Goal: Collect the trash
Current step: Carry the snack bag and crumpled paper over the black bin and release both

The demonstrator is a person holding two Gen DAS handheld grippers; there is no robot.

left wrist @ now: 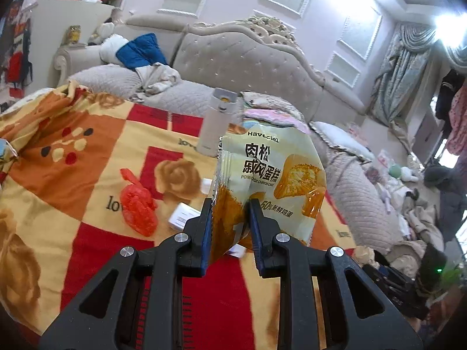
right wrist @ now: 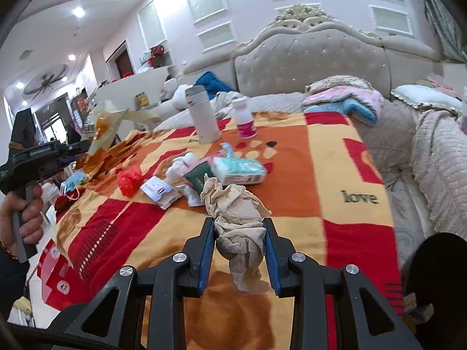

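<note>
- Above the patterned blanket (right wrist: 329, 157), the left gripper (left wrist: 230, 204) is clamped on a cake snack wrapper (left wrist: 268, 172), which stands clear of the surface between the 2 fingers.
- The right gripper (right wrist: 239, 224) is clamped on a crumpled beige paper wad (right wrist: 236, 218); the wad bulges above and below the pads.
- In the right wrist view, a hand (right wrist: 20, 215) grips the handle of the left gripper at the left edge of the frame, with the wrapper raised over the blanket edge.
- Step in hand, as judged: both pickups are complete, and the 2 items are ready for transport to a disposal point.
- Next move, as judged: carry both items to a bin or bag, then release each. No bin or trash bag is visible in either view, so its location cannot be stated.
- Trash remaining on the blanket: a red plastic bag (right wrist: 130, 179), a white tissue clump (right wrist: 182, 166), a tissue pack (right wrist: 238, 170) and a flattened white packet (right wrist: 160, 191).
- Containers: a white flask (right wrist: 202, 113) and a small pink-labelled bottle (right wrist: 245, 119) stand upright near the far blanket edge, both capped. Contents cannot be determined.
</note>
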